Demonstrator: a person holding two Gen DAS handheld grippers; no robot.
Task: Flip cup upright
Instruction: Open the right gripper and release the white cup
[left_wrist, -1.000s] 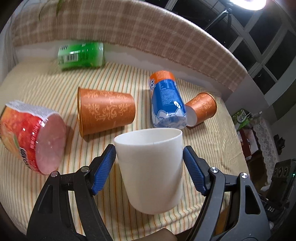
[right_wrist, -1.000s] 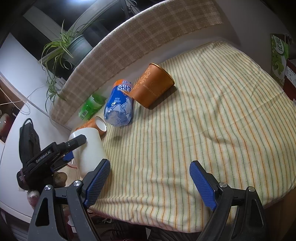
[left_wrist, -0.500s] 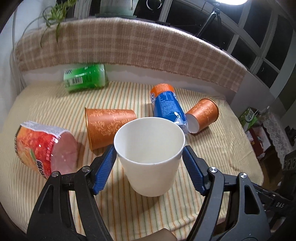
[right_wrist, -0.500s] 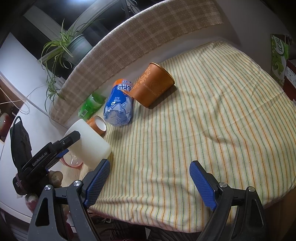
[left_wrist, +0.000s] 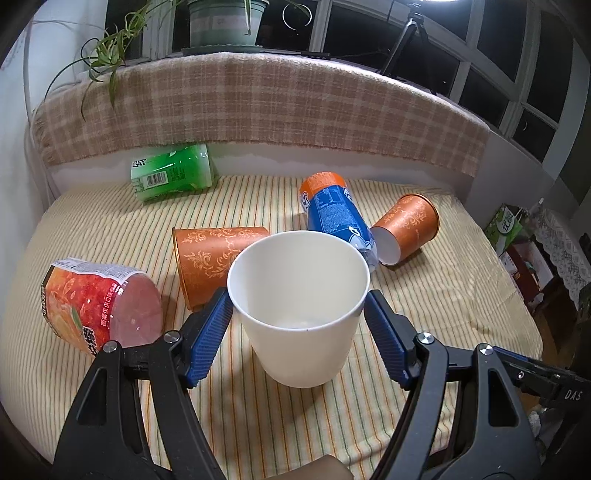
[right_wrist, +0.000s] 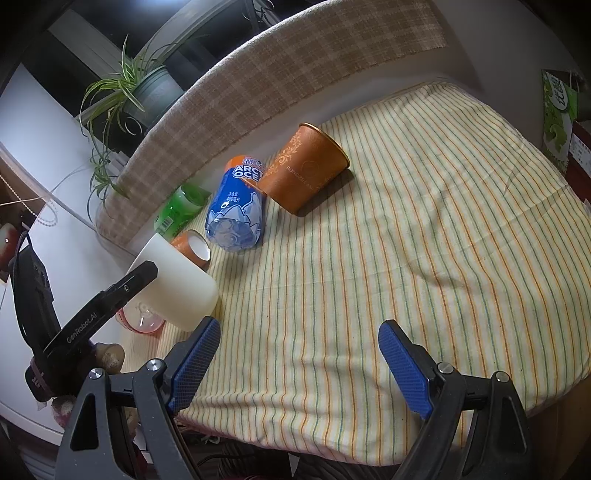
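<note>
My left gripper (left_wrist: 297, 317) is shut on a plain white cup (left_wrist: 301, 332), its blue pads pressing both sides just under the rim. The cup's open mouth faces up and toward the camera, its base low over the striped cloth (left_wrist: 443, 295). In the right wrist view the same white cup (right_wrist: 177, 284) is tilted at the table's left edge, held by the left gripper's black finger (right_wrist: 107, 299). My right gripper (right_wrist: 299, 362) is open and empty above the cloth's near edge.
Lying on their sides on the cloth: two orange patterned cups (left_wrist: 210, 254) (left_wrist: 410, 225), a blue bottle (left_wrist: 336, 214), a green can (left_wrist: 171, 177) and a red noodle tub (left_wrist: 96, 302). A plaid-covered ledge (left_wrist: 258, 103) with a potted plant runs behind. Boxes (left_wrist: 506, 229) stand past the right edge.
The left gripper has tipped the white cup so that its mouth now shows from above, and its base has swung down toward the cloth. The right gripper has not moved.
</note>
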